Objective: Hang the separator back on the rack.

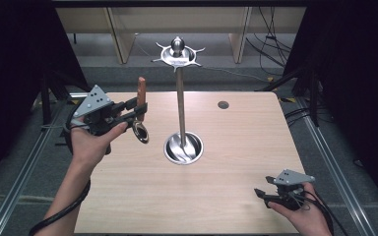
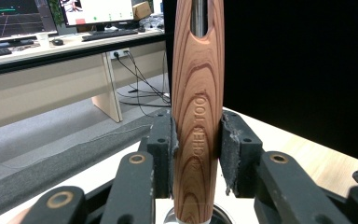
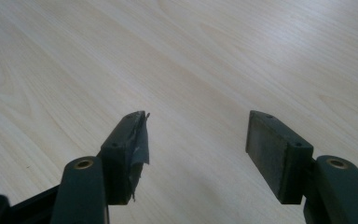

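Note:
A kitchen utensil with a wooden handle (image 1: 141,89) and a shiny metal bowl end (image 1: 141,132) is held upright above the left side of the table, handle up. My left gripper (image 1: 140,109) is shut on its handle (image 2: 196,135), which stands between the two pads and reads "KITCHEN TOOL". A metal utensil stand (image 1: 180,105) rises from a round base (image 1: 183,148) at the table's middle, with a hooked top disc (image 1: 177,53). The utensil hangs just left of the stand's pole, apart from it. My right gripper (image 1: 260,195) rests low near the front right edge, open and empty (image 3: 196,140).
The wooden table (image 1: 241,142) has a small round cable hole (image 1: 223,104) at the back right. Desks with monitors (image 2: 98,11) and cables stand beyond the table. Dark curtains flank both sides.

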